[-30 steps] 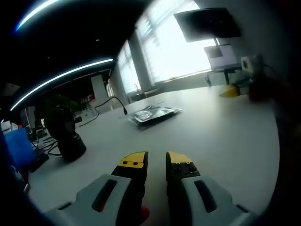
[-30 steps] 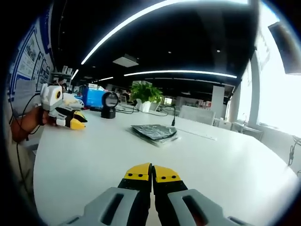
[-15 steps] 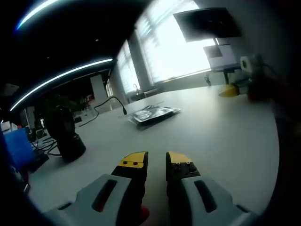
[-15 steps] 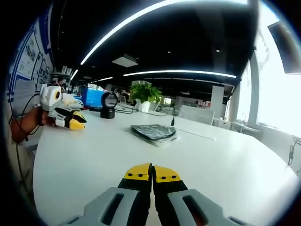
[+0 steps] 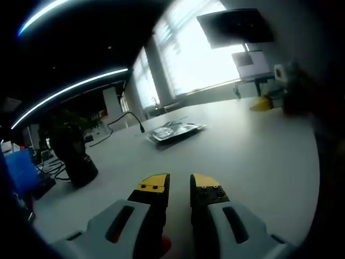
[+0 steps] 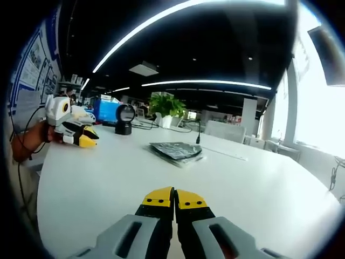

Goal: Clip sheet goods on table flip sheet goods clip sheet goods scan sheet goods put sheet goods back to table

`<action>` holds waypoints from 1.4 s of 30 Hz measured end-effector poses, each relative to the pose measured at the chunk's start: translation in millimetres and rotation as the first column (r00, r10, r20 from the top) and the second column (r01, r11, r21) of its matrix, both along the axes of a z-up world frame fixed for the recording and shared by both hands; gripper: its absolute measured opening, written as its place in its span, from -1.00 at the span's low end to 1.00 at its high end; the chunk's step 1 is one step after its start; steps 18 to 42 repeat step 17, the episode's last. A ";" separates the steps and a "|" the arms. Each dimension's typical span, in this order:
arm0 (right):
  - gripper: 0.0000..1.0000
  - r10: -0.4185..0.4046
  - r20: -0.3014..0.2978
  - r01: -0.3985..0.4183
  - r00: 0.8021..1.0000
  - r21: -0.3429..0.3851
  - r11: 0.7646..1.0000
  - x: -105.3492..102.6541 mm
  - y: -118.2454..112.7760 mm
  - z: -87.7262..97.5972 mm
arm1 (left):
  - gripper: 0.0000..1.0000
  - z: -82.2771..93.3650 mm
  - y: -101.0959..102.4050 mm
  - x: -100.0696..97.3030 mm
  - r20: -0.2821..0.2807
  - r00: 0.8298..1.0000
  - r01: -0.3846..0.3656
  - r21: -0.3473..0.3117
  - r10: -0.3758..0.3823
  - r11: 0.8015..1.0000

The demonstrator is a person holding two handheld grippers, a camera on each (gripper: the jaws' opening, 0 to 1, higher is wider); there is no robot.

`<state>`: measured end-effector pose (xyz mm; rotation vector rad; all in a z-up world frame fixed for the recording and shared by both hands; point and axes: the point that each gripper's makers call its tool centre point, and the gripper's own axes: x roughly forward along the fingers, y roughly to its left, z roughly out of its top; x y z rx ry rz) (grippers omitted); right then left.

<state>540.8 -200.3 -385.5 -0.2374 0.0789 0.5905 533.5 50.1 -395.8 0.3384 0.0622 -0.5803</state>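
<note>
A flat stack of dark, shiny sheet goods (image 5: 175, 132) lies on the white table (image 5: 253, 156), well ahead of both grippers. In the right gripper view the same sheet goods (image 6: 177, 151) lie mid-table. My left gripper (image 5: 179, 183) hovers low over the table, its yellow-tipped jaws a small gap apart with nothing between them. My right gripper (image 6: 174, 198) has its jaws pressed together and empty. The left gripper (image 6: 73, 128) also appears at the left of the right gripper view, held by a hand. The right gripper (image 5: 265, 103) appears far off at the right of the left gripper view.
A black stand scanner (image 5: 75, 156) stands on the table left of the sheets, seen also as the scanner (image 6: 124, 120) in the right gripper view. Behind it are a blue box (image 6: 108, 112), cables and a potted plant (image 6: 167, 109). A gooseneck microphone (image 5: 132, 117) rises beyond the sheets.
</note>
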 end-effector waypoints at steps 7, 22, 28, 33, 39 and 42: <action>-1.00 -0.001 -0.001 0.001 1.000 0.008 1.000 1.2 -1.0 0.5 | -0.85 0.1 0.8 0.3 0.000 1.000 -0.003 -0.002 0.003 1.000; -1.00 0.000 0.001 0.000 1.000 0.004 1.000 3.2 -3.1 -0.3 | -0.85 -0.2 1.3 0.3 0.000 1.000 -0.005 -0.001 0.005 1.000; -1.00 0.000 0.001 0.000 1.000 0.004 1.000 3.2 -3.1 -0.3 | -0.85 -0.2 1.3 0.3 0.000 1.000 -0.005 -0.001 0.005 1.000; -1.00 0.000 0.001 0.000 1.000 0.004 1.000 3.2 -3.1 -0.3 | -0.85 -0.2 1.3 0.3 0.000 1.000 -0.005 -0.001 0.005 1.000; -1.00 0.000 0.001 0.000 1.000 0.004 1.000 3.2 -3.1 -0.3 | -0.85 -0.2 1.3 0.3 0.000 1.000 -0.005 -0.001 0.005 1.000; -1.00 0.000 0.001 0.000 1.000 0.004 1.000 3.2 -3.1 -0.3 | -0.85 -0.2 1.3 0.3 0.000 1.000 -0.005 -0.001 0.005 1.000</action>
